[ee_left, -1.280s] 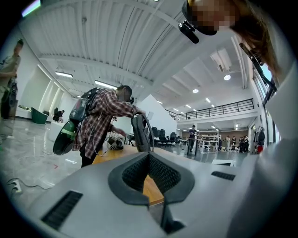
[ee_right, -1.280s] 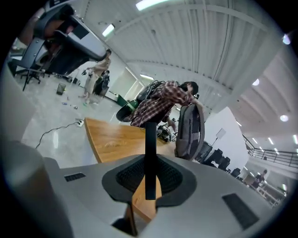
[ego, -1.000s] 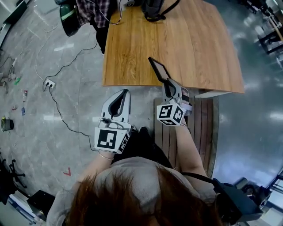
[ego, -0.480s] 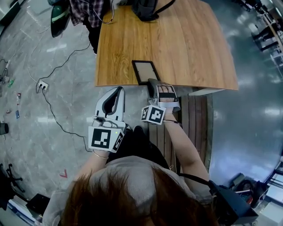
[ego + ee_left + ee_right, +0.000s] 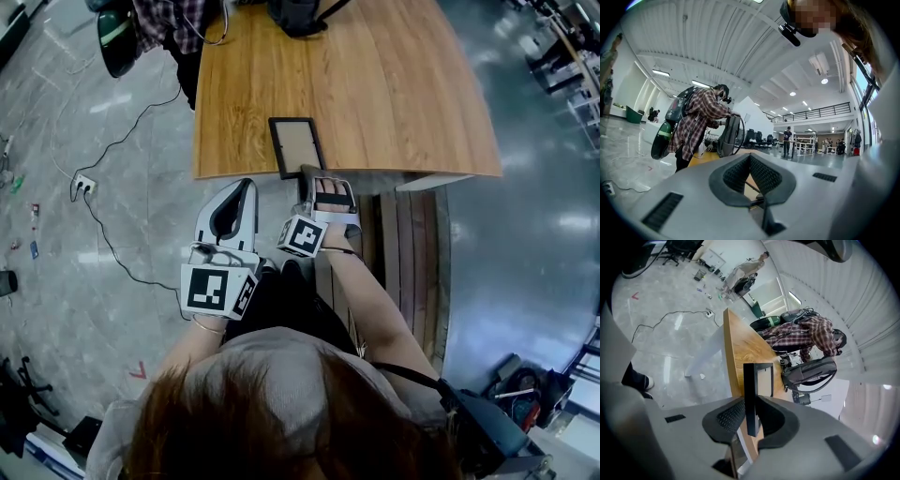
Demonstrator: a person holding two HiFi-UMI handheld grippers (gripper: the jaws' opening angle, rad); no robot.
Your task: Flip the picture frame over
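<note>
Picture frame (image 5: 295, 147) is coming down from its earlier tilt, now lying about flat at the wooden table's (image 5: 375, 84) front edge.
Right gripper (image 5: 310, 174) is clamping its near edge; left gripper (image 5: 242, 192), jaws pressed together and empty, is hovering off that table edge.

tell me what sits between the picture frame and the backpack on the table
Nothing: the head view shows bare wooden table between picture frame and backpack.

Wooden table (image 5: 394, 84) on glossy grey floor (image 5: 56, 319)

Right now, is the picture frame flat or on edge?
Flat or nearly: picture frame shows its whole face from above; right hand-held gripper clamps its near edge.
</note>
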